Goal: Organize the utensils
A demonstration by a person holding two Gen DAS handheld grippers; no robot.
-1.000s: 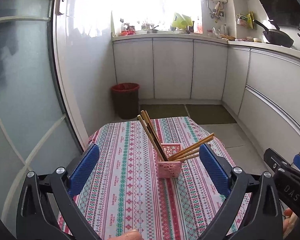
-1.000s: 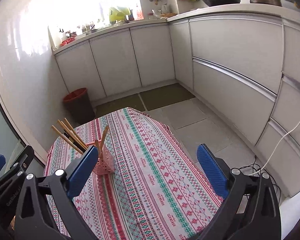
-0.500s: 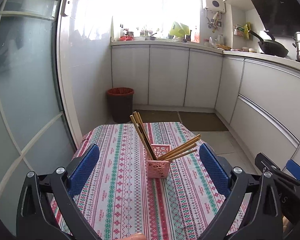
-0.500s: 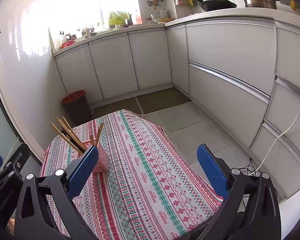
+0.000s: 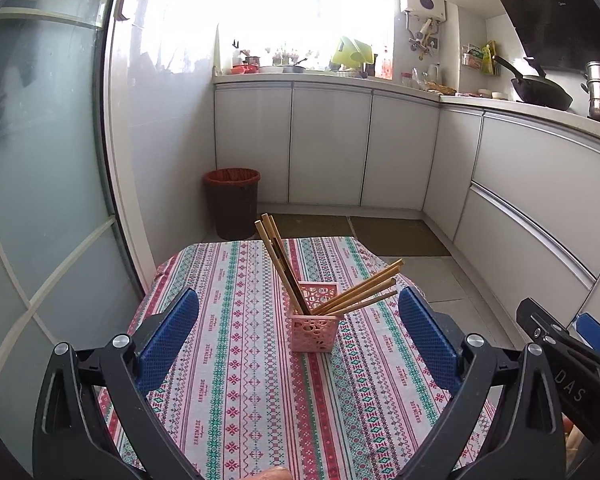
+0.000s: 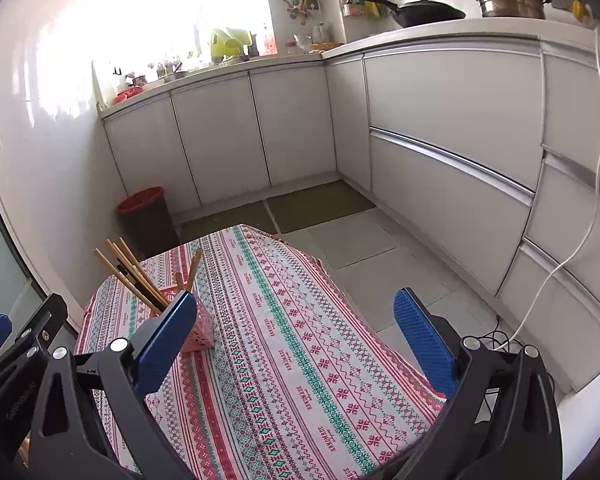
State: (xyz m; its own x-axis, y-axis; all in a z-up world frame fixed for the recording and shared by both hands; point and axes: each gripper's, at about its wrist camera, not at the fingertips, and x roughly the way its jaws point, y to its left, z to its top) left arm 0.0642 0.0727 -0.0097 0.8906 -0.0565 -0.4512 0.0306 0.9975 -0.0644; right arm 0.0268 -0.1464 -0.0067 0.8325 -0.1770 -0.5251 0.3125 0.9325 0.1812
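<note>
A small pink lattice basket [image 5: 314,327] stands on the patterned tablecloth [image 5: 236,380]. Several wooden chopsticks [image 5: 278,258] lean in it, some to the left and some [image 5: 360,292] to the right. My left gripper [image 5: 298,340] hangs open above the near part of the table, with the basket between and beyond its blue pads [image 5: 168,336]; nothing is held. In the right wrist view the basket [image 6: 198,330] sits partly behind the left blue pad [image 6: 164,344]. My right gripper [image 6: 292,340] is open and empty over the tablecloth [image 6: 300,340]. The right gripper's black body [image 5: 560,360] shows at the left view's right edge.
A dark bin with a red liner [image 5: 231,202] stands on the floor beyond the table. White cabinets [image 5: 328,144] run along the back and right walls. A glass door [image 5: 40,160] is close on the left. A white cable [image 6: 560,260] hangs at the right.
Both grippers have drawn back and tilted up from the table, so the basket looks smaller and farther off. Both stay open and empty.
</note>
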